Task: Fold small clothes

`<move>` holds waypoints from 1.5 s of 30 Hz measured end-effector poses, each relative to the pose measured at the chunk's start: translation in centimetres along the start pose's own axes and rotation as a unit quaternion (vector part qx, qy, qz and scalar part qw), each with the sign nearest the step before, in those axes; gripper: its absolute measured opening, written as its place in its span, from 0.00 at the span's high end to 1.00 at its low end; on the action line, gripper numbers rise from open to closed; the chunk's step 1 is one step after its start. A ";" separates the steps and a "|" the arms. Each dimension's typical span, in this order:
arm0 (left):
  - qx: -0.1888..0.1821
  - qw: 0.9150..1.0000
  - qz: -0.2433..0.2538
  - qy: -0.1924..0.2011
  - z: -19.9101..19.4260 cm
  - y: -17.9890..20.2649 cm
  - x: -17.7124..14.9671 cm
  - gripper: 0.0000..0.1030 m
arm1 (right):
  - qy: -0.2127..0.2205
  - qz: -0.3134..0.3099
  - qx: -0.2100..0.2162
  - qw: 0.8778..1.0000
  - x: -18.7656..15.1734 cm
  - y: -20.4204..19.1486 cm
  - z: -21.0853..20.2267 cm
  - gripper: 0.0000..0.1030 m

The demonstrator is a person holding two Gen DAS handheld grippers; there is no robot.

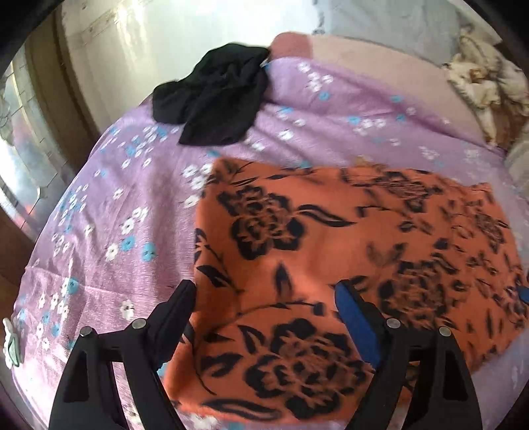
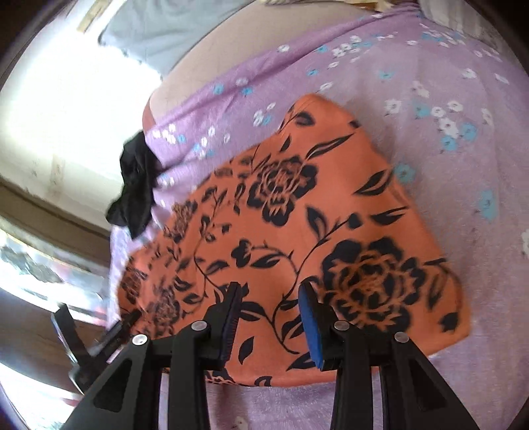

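An orange garment with black flower print lies spread flat on the purple flowered bed sheet. My left gripper hovers over the garment's near left part, jaws wide open with nothing between them. In the right wrist view the same orange garment lies under my right gripper, whose jaws stand apart above the cloth without pinching it. The left gripper shows at that view's lower left edge. A crumpled black garment sits farther back on the bed, also visible as the black garment.
A grey pillow and a beige patterned cushion lie at the head of the bed. A pink blanket shows beyond the purple sheet. The bed's left edge drops to a wooden floor beside a bright wall.
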State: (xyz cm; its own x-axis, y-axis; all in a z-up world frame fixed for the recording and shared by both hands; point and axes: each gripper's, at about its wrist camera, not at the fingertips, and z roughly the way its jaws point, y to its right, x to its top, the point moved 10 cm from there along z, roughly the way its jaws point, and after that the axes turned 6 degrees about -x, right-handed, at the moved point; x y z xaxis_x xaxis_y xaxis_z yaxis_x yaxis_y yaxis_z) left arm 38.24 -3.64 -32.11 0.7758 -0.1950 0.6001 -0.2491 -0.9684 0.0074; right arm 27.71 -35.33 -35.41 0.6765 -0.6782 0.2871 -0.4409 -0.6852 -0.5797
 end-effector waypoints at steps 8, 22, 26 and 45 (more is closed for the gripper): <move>-0.038 0.998 0.045 -0.023 -1.6 5.3 -4.6 0.16 | -0.001 0.084 0.052 0.995 -0.9 3.0 -4.0 0.42; -0.007 0.998 0.044 -0.043 0.9 4.4 -6.0 0.01 | -0.026 0.170 0.005 0.985 -3.2 8.7 -1.8 0.41; -0.012 0.998 0.032 -0.048 1.1 4.3 -5.7 0.01 | -0.004 0.174 0.017 0.985 -1.9 8.0 -0.5 0.36; -0.014 0.998 0.037 -0.045 1.7 4.4 -5.7 0.01 | 0.067 0.185 -0.035 0.980 0.7 6.7 1.2 0.62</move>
State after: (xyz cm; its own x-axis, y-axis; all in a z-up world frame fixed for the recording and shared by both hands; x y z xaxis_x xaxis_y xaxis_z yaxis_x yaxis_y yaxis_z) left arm 33.73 -7.10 -36.85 0.8036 -0.2792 0.5256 -0.3217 -0.9468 -0.0111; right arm 25.99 -40.09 -40.00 0.3817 -0.9089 0.1677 -0.6839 -0.3998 -0.6102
